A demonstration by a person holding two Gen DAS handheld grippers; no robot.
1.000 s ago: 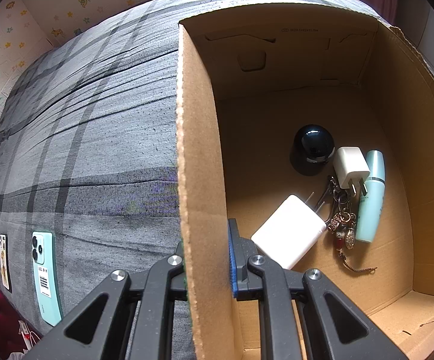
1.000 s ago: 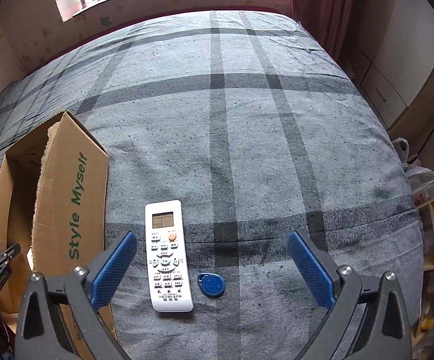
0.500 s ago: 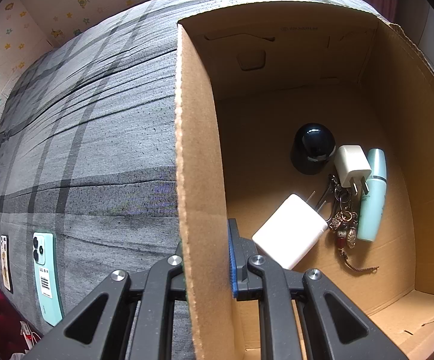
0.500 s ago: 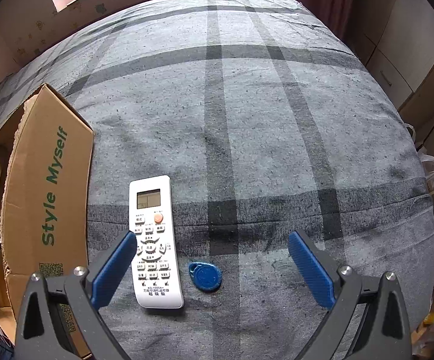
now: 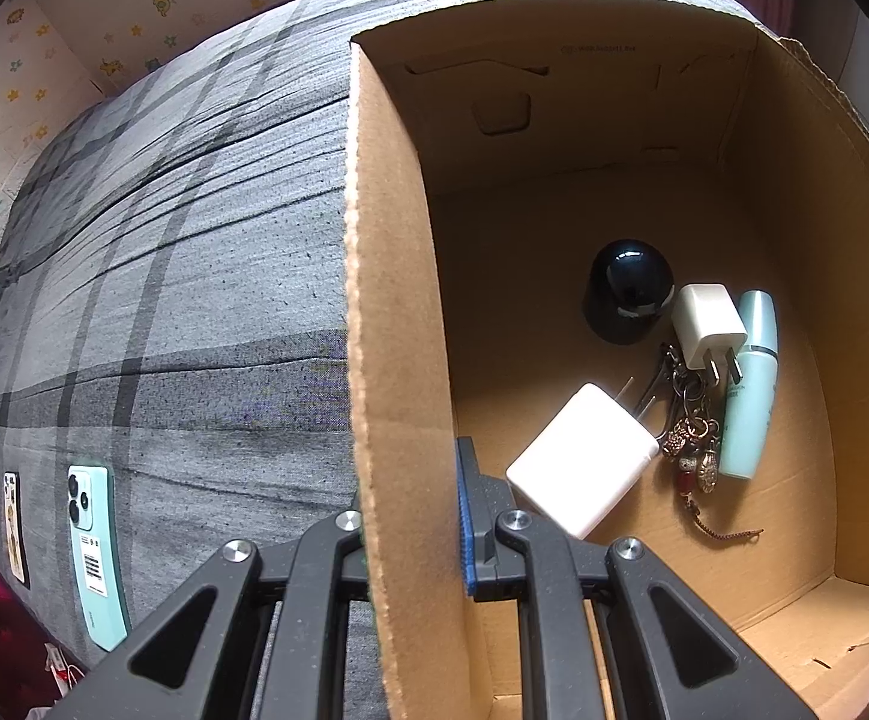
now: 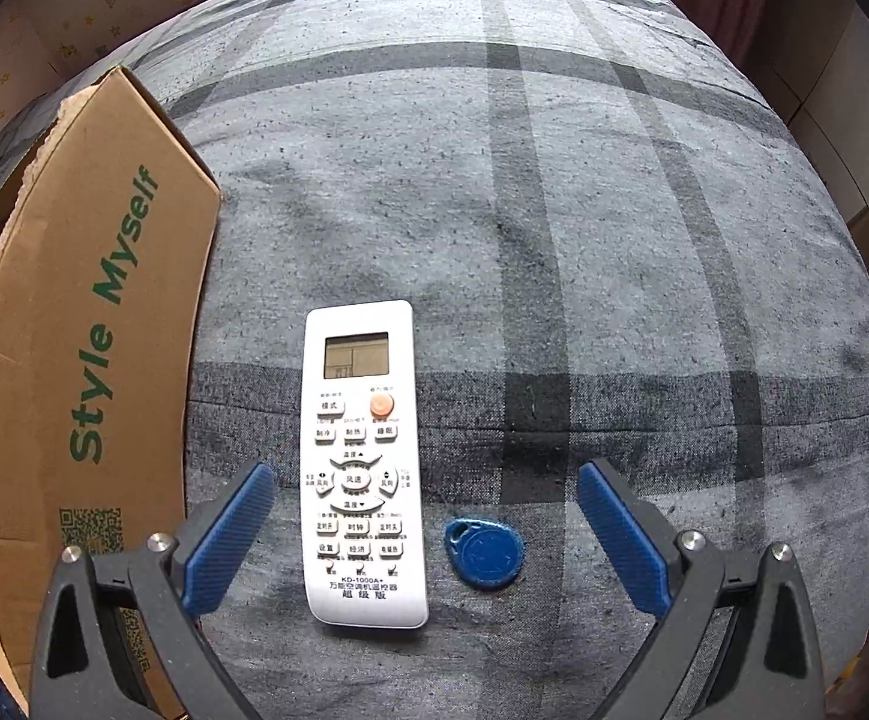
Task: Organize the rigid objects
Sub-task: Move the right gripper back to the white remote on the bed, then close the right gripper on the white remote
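Left gripper (image 5: 410, 534) pinched the brown cardboard box (image 5: 395, 312) wall, likely steadying it. Right gripper (image 6: 425, 531) hung spread over the white rectangular plastic remote (image 6: 362, 462) on the grey plaid bed (image 6: 554, 210), lined up for a grab.

Key fob (image 6: 485, 553) right of remote (image 6: 362, 462)

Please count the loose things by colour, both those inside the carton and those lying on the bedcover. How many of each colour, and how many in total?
White: 3, big charger, small charger, remote
Mint: 2, tube, phone
Black: 1, dome
Blue: 1, key fob
Metal, mixed: 1, keyring
Unclear: 1, thin item beside the phone
Total: 9
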